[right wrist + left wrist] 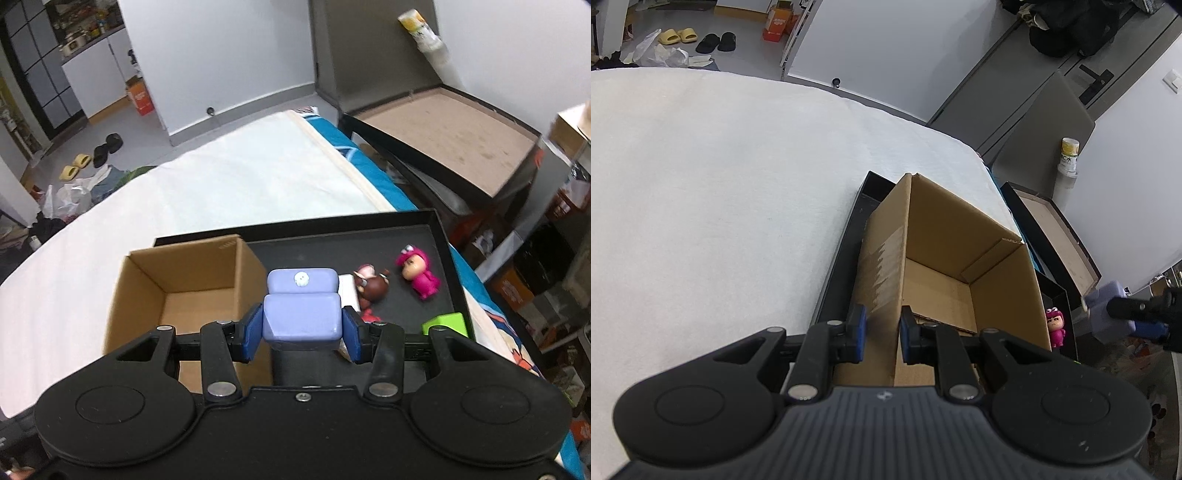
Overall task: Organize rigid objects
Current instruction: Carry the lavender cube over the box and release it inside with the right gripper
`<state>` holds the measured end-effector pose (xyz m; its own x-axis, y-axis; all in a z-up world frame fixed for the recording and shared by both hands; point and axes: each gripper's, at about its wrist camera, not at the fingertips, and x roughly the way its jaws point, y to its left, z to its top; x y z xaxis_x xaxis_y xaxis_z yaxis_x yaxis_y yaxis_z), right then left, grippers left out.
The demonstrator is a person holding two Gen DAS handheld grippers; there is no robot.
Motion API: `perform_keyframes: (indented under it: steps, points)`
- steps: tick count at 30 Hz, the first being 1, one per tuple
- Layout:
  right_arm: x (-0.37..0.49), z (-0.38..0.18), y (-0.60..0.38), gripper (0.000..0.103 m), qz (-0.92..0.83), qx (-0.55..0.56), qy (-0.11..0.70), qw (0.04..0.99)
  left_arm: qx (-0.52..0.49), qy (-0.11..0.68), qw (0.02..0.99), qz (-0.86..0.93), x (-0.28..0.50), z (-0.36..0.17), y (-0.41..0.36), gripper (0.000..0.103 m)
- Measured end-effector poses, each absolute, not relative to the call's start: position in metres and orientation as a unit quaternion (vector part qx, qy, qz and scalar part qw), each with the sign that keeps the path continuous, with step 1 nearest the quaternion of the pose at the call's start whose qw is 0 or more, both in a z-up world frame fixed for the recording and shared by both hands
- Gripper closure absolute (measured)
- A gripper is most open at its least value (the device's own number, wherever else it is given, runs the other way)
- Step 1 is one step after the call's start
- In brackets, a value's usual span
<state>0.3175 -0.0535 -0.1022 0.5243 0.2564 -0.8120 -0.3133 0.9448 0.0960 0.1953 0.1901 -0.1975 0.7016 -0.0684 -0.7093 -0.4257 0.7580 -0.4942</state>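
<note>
Left wrist view: we see the left gripper (881, 334) clamped on the near wall of the cardboard box (945, 273), one pad on each side.

Right wrist view: the right gripper (302, 334) squeezes a lavender block toy (302, 308) between its pads, box beyond the left finger, pink figurine (419, 275) beyond the right on the black tray (439, 236).

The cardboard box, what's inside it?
The cardboard box looks empty: only its bare brown floor and walls show. Its nearest corner is hidden behind the left gripper, whose jaws pinch the box wall, so something small there can't be ruled out.
</note>
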Motion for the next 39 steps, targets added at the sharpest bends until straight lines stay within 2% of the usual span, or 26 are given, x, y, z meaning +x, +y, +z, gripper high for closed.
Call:
perform_keyframes:
  steps: [20,39]
  points:
    - [0.31,-0.103,0.022,0.059,0.247,-0.074,0.445,0.857,-0.344,0.368,0.858,0.098,0.195,-0.2,0.193,0.085]
    - [0.317,-0.124,0.062,0.059,0.271,-0.067,0.455,0.846,-0.354,0.364,0.857,0.089,0.193,-0.203,0.199,0.085]
